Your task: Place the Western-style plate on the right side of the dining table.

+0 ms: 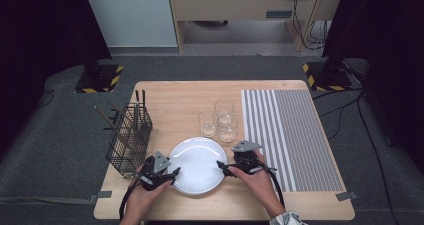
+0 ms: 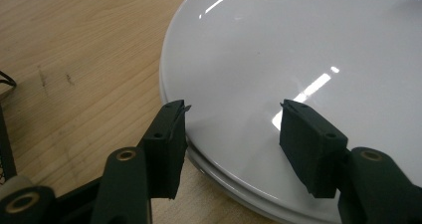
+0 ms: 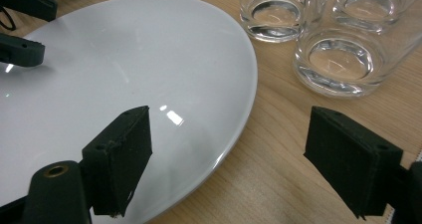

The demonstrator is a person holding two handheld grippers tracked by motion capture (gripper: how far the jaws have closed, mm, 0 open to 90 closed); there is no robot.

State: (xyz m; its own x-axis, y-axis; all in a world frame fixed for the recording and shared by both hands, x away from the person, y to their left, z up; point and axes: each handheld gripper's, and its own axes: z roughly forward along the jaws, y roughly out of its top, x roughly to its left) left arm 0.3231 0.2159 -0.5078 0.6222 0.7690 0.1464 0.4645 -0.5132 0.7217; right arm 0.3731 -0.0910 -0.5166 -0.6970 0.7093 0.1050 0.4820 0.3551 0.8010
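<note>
A white plate lies at the table's front middle. In the left gripper view a second rim shows under the plate, like a stack. My left gripper is open at the plate's left edge: one jaw is over the wood, the other over the plate, and the gripper holds nothing. My right gripper is open at the plate's right edge. In its own view the right gripper straddles the rim of the plate, one jaw above the plate and one above the table.
Three clear glasses stand just behind the plate, close to the right gripper. A black wire cutlery basket stands at the left. A striped placemat covers the right of the table. Dark carpet surrounds the table.
</note>
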